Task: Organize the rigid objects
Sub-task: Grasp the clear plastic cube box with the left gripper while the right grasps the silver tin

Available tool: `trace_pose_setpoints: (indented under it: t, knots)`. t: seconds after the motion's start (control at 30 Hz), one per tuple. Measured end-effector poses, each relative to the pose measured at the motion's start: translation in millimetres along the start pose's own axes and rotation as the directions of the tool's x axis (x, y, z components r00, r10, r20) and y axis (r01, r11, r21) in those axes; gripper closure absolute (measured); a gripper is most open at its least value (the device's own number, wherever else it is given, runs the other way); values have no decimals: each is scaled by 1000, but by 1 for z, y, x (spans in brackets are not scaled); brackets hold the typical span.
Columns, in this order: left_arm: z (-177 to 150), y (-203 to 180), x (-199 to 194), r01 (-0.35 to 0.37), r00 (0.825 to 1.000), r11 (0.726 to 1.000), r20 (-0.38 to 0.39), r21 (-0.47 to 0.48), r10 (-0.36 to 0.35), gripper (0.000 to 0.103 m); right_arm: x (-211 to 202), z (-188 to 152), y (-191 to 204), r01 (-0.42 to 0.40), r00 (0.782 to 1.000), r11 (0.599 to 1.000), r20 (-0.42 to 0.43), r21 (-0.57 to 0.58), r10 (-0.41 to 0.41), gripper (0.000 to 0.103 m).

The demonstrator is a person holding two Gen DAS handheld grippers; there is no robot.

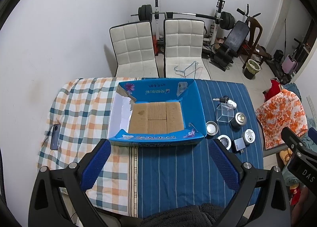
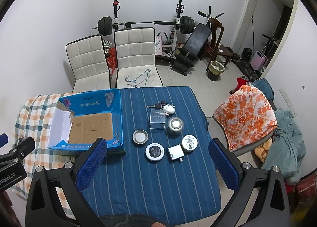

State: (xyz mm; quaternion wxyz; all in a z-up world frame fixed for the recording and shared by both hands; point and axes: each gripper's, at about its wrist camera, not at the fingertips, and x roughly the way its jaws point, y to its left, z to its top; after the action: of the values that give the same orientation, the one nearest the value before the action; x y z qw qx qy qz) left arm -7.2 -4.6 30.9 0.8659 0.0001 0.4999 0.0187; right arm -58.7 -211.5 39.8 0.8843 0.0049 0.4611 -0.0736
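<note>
An open blue cardboard box (image 1: 193,96) (image 2: 117,108) with a bare brown floor sits on the table. Right of it on the blue striped cloth lie small items: a metal dish (image 2: 140,136), a round black-and-white case (image 2: 155,152), a white charger (image 2: 176,153), a white round tin (image 2: 189,143), a silver canister (image 2: 174,125), a clear cube (image 2: 157,121) and keys with a white fob (image 2: 165,107). My left gripper (image 1: 159,164) is open, above the table before the box. My right gripper (image 2: 156,164) is open, just short of the items.
A phone (image 1: 55,136) lies on the checked cloth at the left. Two white chairs (image 1: 156,48) stand behind the table. An orange-flowered cloth drapes a chair (image 2: 247,116) at the right. Gym gear and a bin (image 2: 216,69) fill the far floor.
</note>
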Motion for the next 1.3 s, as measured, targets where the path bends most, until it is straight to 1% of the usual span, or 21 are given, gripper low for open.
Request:
trace_pose_setpoints:
  t: [0.17, 0.33, 0.4, 0.43, 0.47, 0.57, 0.6, 0.67, 0.73, 0.77, 0.83, 0.87, 0.97, 1.03, 1.1, 1.13, 1.17, 1.2, 1.23, 1.27, 1.3]
  knots:
    - [5, -9, 15, 17, 1000, 1000, -22, 3, -17, 1, 20, -1, -16, -15, 999, 999, -50, 43, 18, 0]
    - [24, -40, 44, 66, 997, 997, -39, 34, -64, 1, 61, 6, -52, 13, 992, 994, -125, 109, 1, 0]
    - [35, -60, 63, 82, 996, 995, -49, 64, -79, 1, 87, 13, -76, 40, 988, 989, -155, 140, -18, 0]
    - [41, -71, 75, 92, 994, 992, -67, 81, -86, 1, 98, 16, -86, 45, 986, 987, -166, 152, -20, 0]
    - [46, -83, 85, 111, 992, 990, -76, 92, -104, 1, 111, 20, -98, 54, 984, 985, -176, 163, -25, 0]
    - [61, -121, 125, 138, 985, 981, -122, 133, -122, 1, 169, 32, -126, 77, 972, 984, -231, 163, -38, 0]
    - [66, -133, 139, 138, 984, 979, -133, 147, -119, 1, 197, 35, -133, 75, 964, 983, -264, 166, -29, 0]
    - [75, -157, 167, 125, 984, 976, -149, 180, -99, 1, 247, 39, -145, 45, 951, 982, -310, 182, 14, 0]
    - [81, -176, 195, 96, 984, 973, -170, 211, -60, 1, 309, 39, -150, 38, 927, 982, -374, 184, 35, 0]
    - [83, -182, 206, 96, 981, 971, -183, 218, -56, 1, 333, 38, -151, 39, 914, 983, -404, 181, 38, 0]
    - [86, -191, 236, 100, 972, 970, -231, 221, -48, 1, 385, 32, -147, 45, 880, 984, -473, 173, 43, 0]
    - [86, -195, 248, 91, 968, 972, -249, 218, -35, 1, 403, 28, -145, 43, 868, 983, -494, 177, 51, 0]
    - [86, -201, 281, 66, 954, 974, -300, 217, 2, 1, 444, 22, -139, 17, 834, 982, -545, 190, 91, 0]
    - [87, -203, 297, 57, 947, 975, -320, 215, 15, 1, 462, 19, -133, 2, 816, 984, -568, 179, 101, 0]
    - [87, -205, 309, 50, 942, 977, -335, 209, 23, 1, 478, 17, -128, 9, 809, 986, -581, 165, 90, 2]
    - [88, -205, 314, 45, 943, 977, -333, 208, 27, 1, 484, 15, -127, 0, 808, 985, -580, 171, 101, 2]
    - [88, -207, 318, 46, 940, 977, -341, 207, 28, 1, 489, 15, -127, 3, 808, 984, -580, 177, 102, 4]
    - [89, -208, 322, 49, 937, 977, -348, 206, 27, 1, 496, 14, -127, -1, 800, 985, -590, 174, 105, 11]
    - [92, -210, 328, 52, 935, 977, -353, 206, 25, 1, 502, 11, -126, -18, 783, 984, -610, 176, 123, 15]
    - [91, -213, 331, 57, 933, 977, -359, 208, 22, 1, 505, 10, -127, -25, 776, 984, -617, 176, 130, 21]
    - [92, -217, 334, 58, 930, 976, -366, 212, 24, 1, 507, 9, -127, -26, 776, 986, -619, 163, 123, 24]
